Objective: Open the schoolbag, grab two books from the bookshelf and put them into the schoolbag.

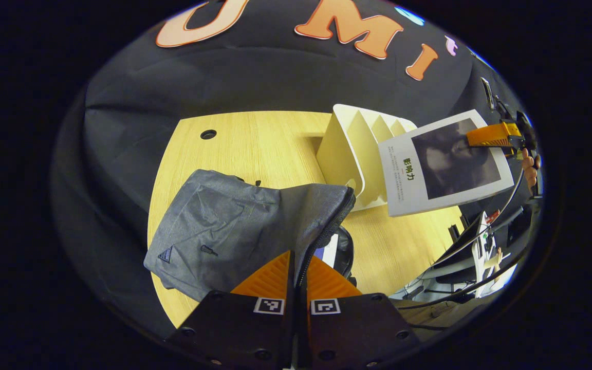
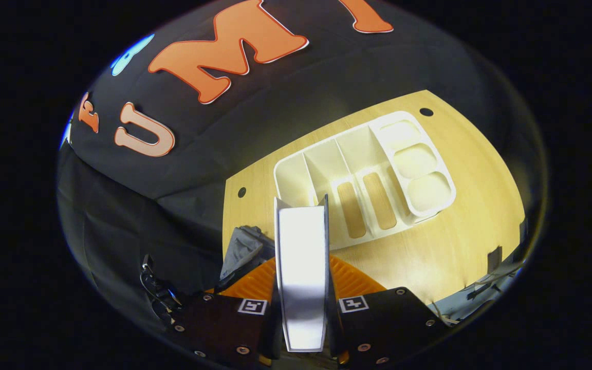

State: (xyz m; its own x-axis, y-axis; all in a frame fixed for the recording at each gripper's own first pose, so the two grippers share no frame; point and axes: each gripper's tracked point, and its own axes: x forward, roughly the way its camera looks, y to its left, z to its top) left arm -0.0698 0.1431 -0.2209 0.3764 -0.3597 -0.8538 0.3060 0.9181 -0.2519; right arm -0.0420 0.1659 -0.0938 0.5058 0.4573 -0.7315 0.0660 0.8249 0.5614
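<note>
Carrying book from bookshelf (image 2: 365, 182) toward schoolbag (image 1: 234, 226), by judgement; next move calls for lowering book (image 1: 445, 164) into gap at 5 o'clock of bag. Left gripper (image 1: 296, 275): jaws pinching zipper edge. Right gripper (image 2: 301, 285): jaws clamped on book. Left view gives cover; right view, emptied shelf slots.

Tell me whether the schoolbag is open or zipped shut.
Open. In the left gripper view the left tongs pinch the schoolbag flap edge and hold it up, so the zipper gapes over the interior.
</note>
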